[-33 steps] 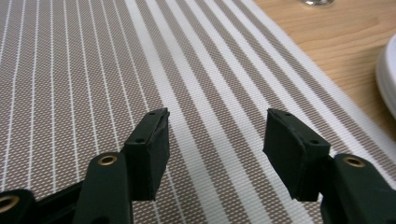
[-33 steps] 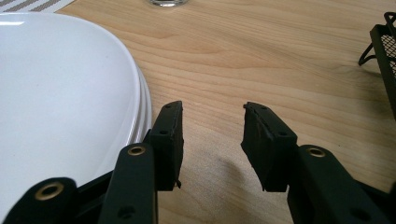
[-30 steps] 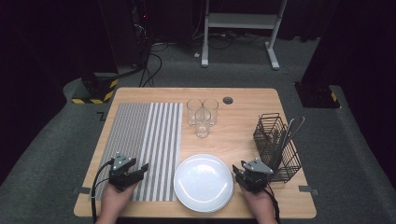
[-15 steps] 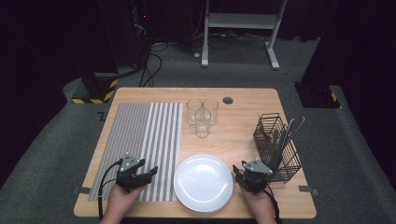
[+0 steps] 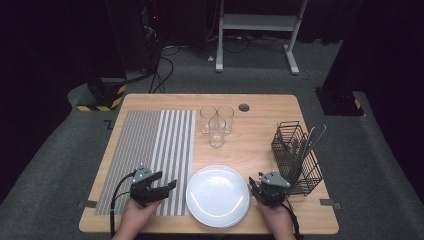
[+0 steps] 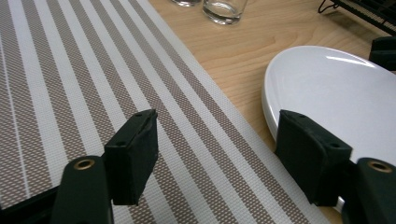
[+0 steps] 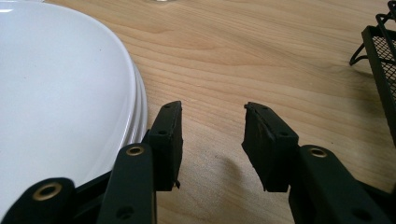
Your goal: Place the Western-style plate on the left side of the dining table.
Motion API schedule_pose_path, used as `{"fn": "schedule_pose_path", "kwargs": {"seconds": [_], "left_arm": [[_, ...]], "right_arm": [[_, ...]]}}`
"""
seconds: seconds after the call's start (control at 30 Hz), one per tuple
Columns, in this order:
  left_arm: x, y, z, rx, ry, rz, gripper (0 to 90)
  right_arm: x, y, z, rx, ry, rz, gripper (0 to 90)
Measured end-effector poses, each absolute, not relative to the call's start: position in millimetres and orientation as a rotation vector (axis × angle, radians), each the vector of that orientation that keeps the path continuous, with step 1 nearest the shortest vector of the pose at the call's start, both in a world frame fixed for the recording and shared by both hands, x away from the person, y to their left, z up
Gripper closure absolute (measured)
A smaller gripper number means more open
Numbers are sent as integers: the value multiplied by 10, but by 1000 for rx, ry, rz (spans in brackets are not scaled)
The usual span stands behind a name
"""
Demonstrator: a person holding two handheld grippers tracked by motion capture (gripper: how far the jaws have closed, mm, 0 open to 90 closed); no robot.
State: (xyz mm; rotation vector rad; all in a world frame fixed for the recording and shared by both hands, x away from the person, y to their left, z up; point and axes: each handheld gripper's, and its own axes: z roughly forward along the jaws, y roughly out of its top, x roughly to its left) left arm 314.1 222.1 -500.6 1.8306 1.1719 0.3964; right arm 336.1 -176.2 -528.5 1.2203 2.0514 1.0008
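A stack of white plates sits near the table's front edge, between my two grippers. My left gripper hovers over the right part of the striped placemat and points toward the plates' left rim. Its jaws have just been opening and stand wide, with nothing between them but the mat below. The plate rim lies just past the right jaw. My right gripper rests beside the plates' right rim. It is open over bare wood, with its left jaw close to the rim.
Three clear glasses stand in a cluster at mid-table, behind the plates. A black wire basket holding cutlery stands at the right, close behind my right gripper. A round grommet is set near the far edge.
My left gripper has moved right across the placemat toward the plates, and its jaws have spread wider. The right gripper has stayed where it was.
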Motion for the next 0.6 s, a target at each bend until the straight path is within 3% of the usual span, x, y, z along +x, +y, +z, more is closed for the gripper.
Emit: {"fn": "schedule_pose_path", "kwargs": {"seconds": [0.6], "left_arm": [[3153, 1890, -5111, 1890, 1158, 376, 317]], "right_arm": [[3351, -1775, -5278, 1203, 2052, 1029, 555]]}}
